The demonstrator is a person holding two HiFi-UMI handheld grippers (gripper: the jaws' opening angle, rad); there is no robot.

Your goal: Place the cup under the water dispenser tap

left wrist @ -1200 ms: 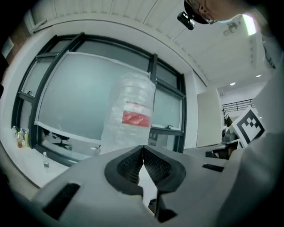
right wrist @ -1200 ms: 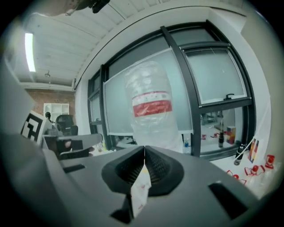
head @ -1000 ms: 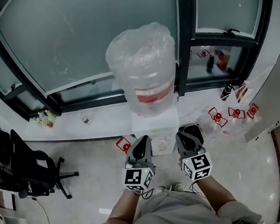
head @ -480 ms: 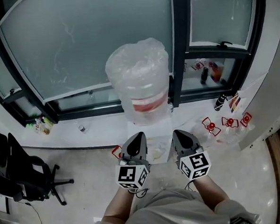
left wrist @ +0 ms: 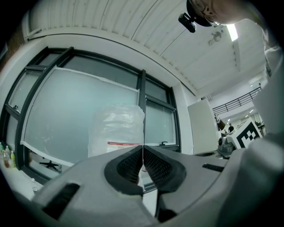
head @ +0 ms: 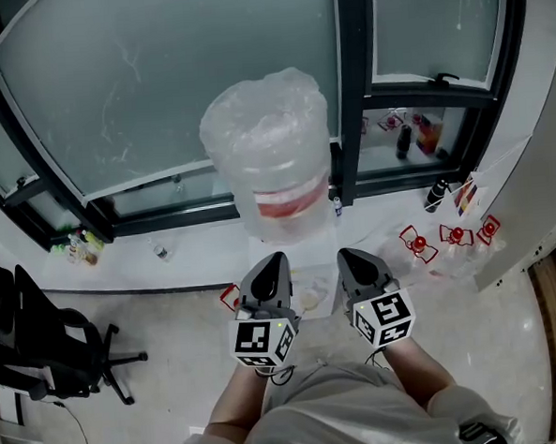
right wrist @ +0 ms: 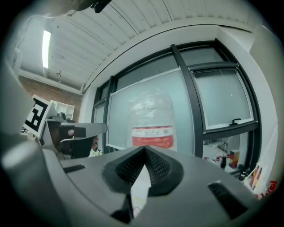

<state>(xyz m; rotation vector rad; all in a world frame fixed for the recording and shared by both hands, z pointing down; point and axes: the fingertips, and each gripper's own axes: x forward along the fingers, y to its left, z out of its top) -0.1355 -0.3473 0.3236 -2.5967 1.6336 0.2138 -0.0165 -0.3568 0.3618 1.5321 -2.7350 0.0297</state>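
A white water dispenser (head: pixel 304 260) stands against the window, topped by a big bottle (head: pixel 272 156) wrapped in clear plastic with a red label. Its tap is hidden behind my grippers, and I see no cup in any view. My left gripper (head: pixel 269 264) and right gripper (head: pixel 353 257) hang side by side just in front of the dispenser, pointing at it. Both are shut with nothing between the jaws. The left gripper view shows the left gripper (left wrist: pixel 143 148) with the bottle (left wrist: pixel 117 131) straight ahead. In the right gripper view, the right gripper (right wrist: pixel 144 148) faces the bottle's (right wrist: pixel 151 119) red label.
A black office chair (head: pixel 41 343) stands at the left. Red-and-white items (head: pixel 448 236) lie on the floor right of the dispenser. Dark bottles (head: pixel 409 138) sit on the sill behind a black window post (head: pixel 350 90). Small bottles (head: pixel 73 248) stand at the left sill.
Both grippers have risen a little in front of the dispenser and stay shut. The head view has shifted slightly, so the bottle sits a bit further left.
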